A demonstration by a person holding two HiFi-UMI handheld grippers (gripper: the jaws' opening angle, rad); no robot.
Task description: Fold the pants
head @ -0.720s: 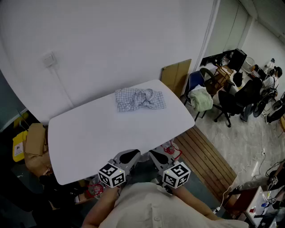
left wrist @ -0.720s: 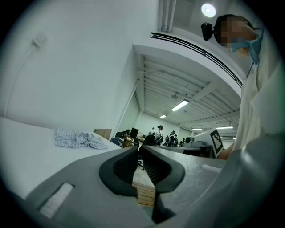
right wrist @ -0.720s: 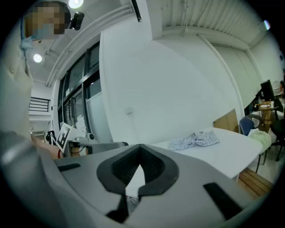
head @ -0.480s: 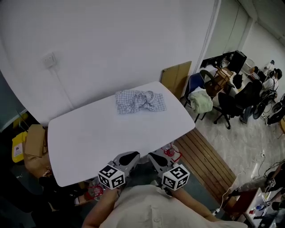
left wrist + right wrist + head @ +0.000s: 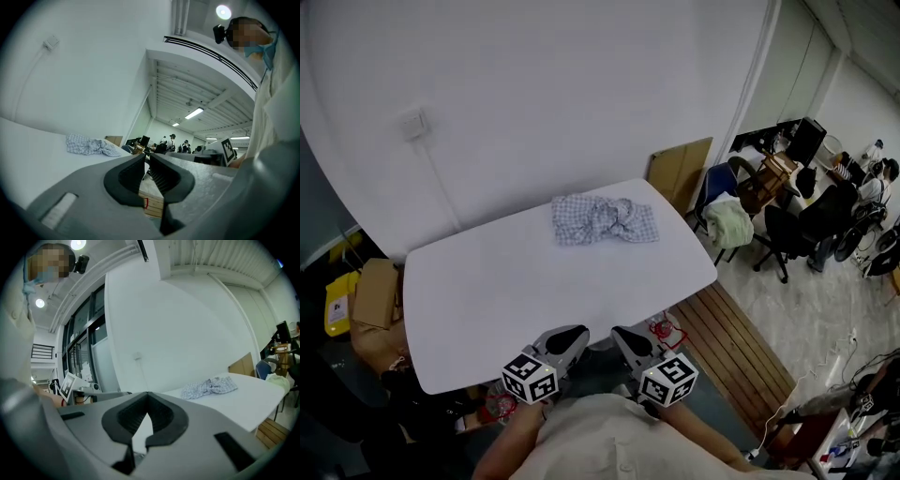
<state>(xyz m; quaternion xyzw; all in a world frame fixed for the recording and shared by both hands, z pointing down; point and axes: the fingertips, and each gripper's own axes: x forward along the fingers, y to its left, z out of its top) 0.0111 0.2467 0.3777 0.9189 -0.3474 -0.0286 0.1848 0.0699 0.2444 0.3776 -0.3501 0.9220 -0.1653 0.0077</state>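
The pants (image 5: pixel 605 221) are a crumpled light checked bundle at the far right part of the white table (image 5: pixel 487 291). They also show far off in the left gripper view (image 5: pixel 89 145) and in the right gripper view (image 5: pixel 209 386). My left gripper (image 5: pixel 565 339) and right gripper (image 5: pixel 626 337) are side by side at the table's near edge, close to my body and well short of the pants. Both are shut with nothing between the jaws, as seen up close for the left gripper (image 5: pixel 146 159) and the right gripper (image 5: pixel 147 397).
A cardboard panel (image 5: pixel 680 169) leans on the wall beyond the table's right end. A chair with a pale green cloth (image 5: pixel 731 223) stands there, and wooden slats (image 5: pixel 731 342) cover the floor. A cardboard box (image 5: pixel 375 295) and a yellow item (image 5: pixel 339 305) sit left of the table.
The head view has shifted a little, so the table sits slightly lower in the frame. The pants lie as before, and both grippers stay shut by the near edge.
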